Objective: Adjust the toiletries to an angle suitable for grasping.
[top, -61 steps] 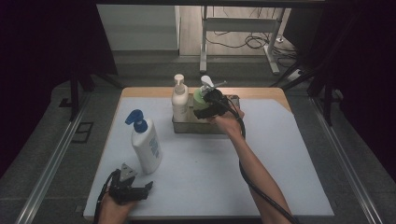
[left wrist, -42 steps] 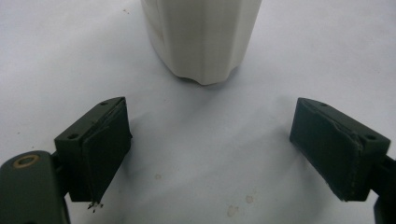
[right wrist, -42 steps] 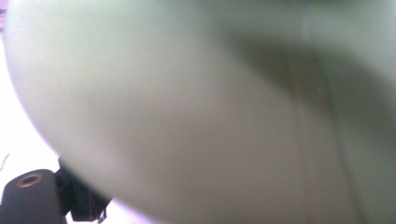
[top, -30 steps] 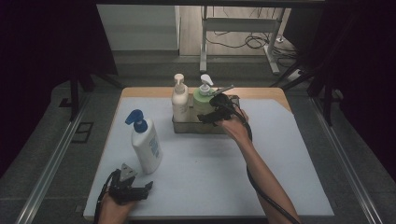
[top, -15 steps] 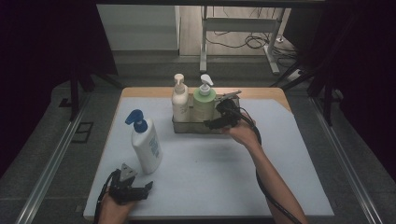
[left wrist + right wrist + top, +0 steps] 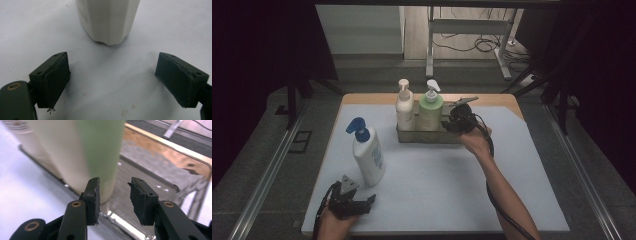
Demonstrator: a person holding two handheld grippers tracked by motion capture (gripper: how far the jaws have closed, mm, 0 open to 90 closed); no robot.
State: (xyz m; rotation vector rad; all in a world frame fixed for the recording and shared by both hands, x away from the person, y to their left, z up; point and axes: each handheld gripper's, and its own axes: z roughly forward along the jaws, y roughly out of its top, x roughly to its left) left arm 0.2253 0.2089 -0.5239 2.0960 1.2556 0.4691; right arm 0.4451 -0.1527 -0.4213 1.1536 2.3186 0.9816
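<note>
- Lower left of the high view: the left tool (image 6: pixel 348 200) lies low on the white surface (image 6: pixel 437 185) in the person's hand, near the front edge. In the left gripper view its jaws stand wide apart with nothing between them.
- Just up and right of it, the white bottle with the blue pump (image 6: pixel 367 152) stands upright on the surface; its base (image 6: pixel 108 20) fills the top centre of the left gripper view, ahead of the jaws and clear of them.
- Upper centre: a metal tray (image 6: pixel 424 135) holds a cream pump bottle (image 6: pixel 404 107) and, touching its right side, the green pump bottle (image 6: pixel 430 107), both upright.
- Right of centre: the right tool (image 6: pixel 457 120) hovers at the tray's right end, just beside the green bottle (image 6: pixel 100 152). In the right gripper view its jaws are partly apart and hold nothing; the left jaw sits just in front of the bottle's foot, over the tray's bare floor (image 6: pixel 150 167).
</note>
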